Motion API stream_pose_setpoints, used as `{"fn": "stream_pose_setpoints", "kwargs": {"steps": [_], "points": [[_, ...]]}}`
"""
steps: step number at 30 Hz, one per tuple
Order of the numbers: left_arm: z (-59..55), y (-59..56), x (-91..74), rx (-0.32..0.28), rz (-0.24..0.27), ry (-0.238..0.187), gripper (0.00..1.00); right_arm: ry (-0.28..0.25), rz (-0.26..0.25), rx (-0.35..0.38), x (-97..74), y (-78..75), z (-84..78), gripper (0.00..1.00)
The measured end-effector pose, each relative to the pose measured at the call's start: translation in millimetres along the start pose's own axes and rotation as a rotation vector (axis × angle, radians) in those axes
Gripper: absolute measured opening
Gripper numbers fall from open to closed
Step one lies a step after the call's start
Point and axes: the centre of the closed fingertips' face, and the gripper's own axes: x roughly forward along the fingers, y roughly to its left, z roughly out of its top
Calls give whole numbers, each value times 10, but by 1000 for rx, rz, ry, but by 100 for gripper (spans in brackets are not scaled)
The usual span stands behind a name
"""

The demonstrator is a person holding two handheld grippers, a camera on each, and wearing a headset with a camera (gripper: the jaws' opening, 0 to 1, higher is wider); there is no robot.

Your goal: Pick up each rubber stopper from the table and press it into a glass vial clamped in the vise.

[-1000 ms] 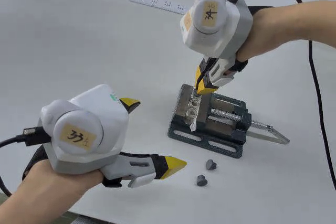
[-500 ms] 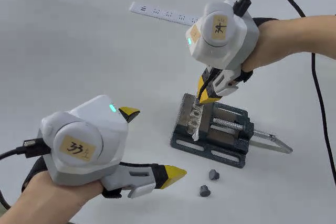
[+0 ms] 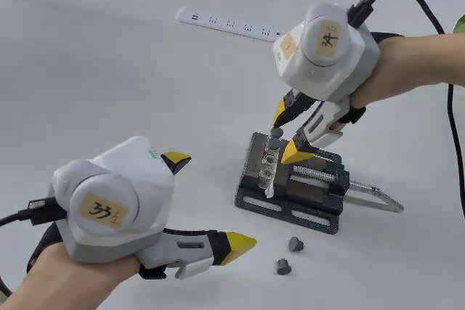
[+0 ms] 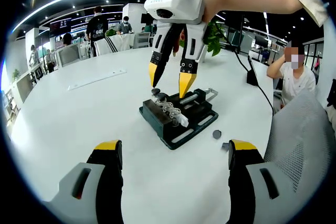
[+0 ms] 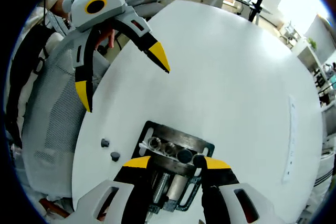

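Observation:
A black vise (image 3: 320, 205) clamps a row of glass vials (image 3: 267, 162). A grey rubber stopper (image 3: 276, 133) sits in the top of the far vial. My right gripper (image 3: 288, 133) hangs open just above it, one fingertip on each side and nothing held. In the right gripper view the vise (image 5: 157, 128) lies directly below the jaws, with the stopper (image 5: 198, 159) beside one fingertip. Two loose stoppers (image 3: 295, 243) (image 3: 283, 266) lie on the table in front of the vise. My left gripper (image 3: 211, 201) is open and empty, low at the left.
A white power strip (image 3: 225, 23) lies at the far side of the white table. The vise's handle (image 3: 374, 197) sticks out to the right. A black cable (image 3: 454, 157) trails from the right gripper. Chairs and people stand beyond the table edge.
My right gripper was shut with its tips over the far vial; it has opened, left the stopper in the vial and drawn up and to the right. The left gripper has stayed put.

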Motion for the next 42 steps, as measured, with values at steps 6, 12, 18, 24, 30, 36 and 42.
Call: {"fn": "stream_pose_setpoints", "kwargs": {"steps": [6, 12, 18, 24, 30, 36, 42], "points": [[9, -6, -2, 8, -3, -1, 82, -58, -30, 27, -52, 132, -20, 39], [18, -9, -11, 11, -6, -3, 82, -81, -38, 67, -64, 278, -84, 39], [23, -26, -37, 15, -7, -8, 82, -101, -46, 88, -117, 452, -107, 39], [-6, -56, -71, 9, -9, -8, 82, -115, -32, 101, -68, 708, -117, 37], [-16, -121, -109, 12, -12, -5, 81, -125, -10, 158, 104, 933, -199, 32], [-41, -139, -127, 10, -14, -3, 81, -121, -6, 212, 295, 1054, -352, 27], [-51, -150, -131, 5, -14, -3, 81, -118, -8, 242, 389, 1126, -433, 25]]}}
